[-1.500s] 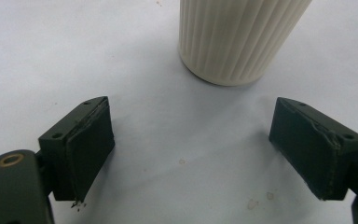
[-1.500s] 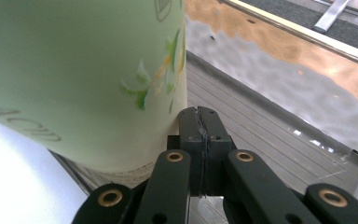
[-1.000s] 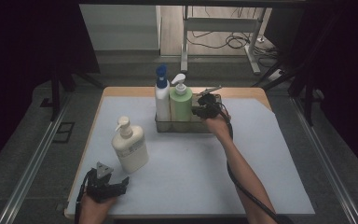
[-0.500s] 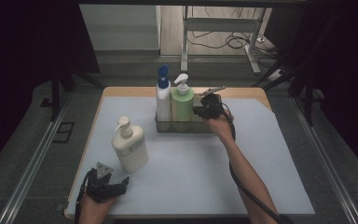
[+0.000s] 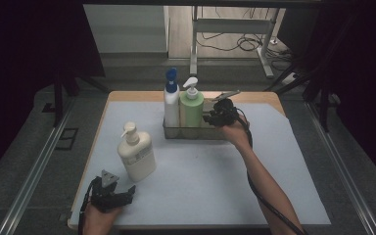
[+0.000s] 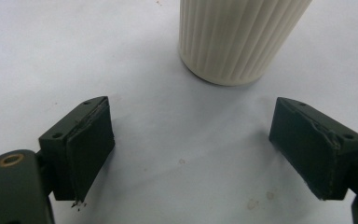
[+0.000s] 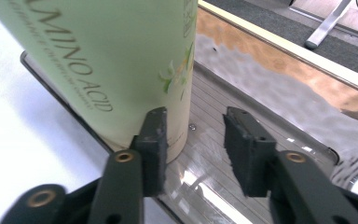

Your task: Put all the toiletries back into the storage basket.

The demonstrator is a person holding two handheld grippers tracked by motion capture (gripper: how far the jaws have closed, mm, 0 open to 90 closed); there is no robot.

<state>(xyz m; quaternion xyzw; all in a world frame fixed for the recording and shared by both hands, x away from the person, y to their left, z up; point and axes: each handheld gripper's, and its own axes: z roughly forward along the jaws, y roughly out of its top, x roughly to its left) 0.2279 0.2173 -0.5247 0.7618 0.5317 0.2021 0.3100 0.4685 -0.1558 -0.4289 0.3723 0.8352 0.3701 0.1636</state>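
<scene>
Change: almost nothing has shifted on the counter since the earlier frames; the right claw has just been opening beside the pale green plastic pump bottle, with no object between its pads.
Done: the green bottle stands upright in the clear rectangular tray at the far middle of the counter, just right of the white bottle with the blue cap; it looks placed.
Left: the cream ribbed pump bottle stands on the white mat at the near left, outside the tray.
Right claw: released; in the right gripper view one pad sits against the green bottle's side, the other over bare tray floor.
Left claw: released, wide apart, low at the near left, the cream bottle just beyond it and untouched.
</scene>
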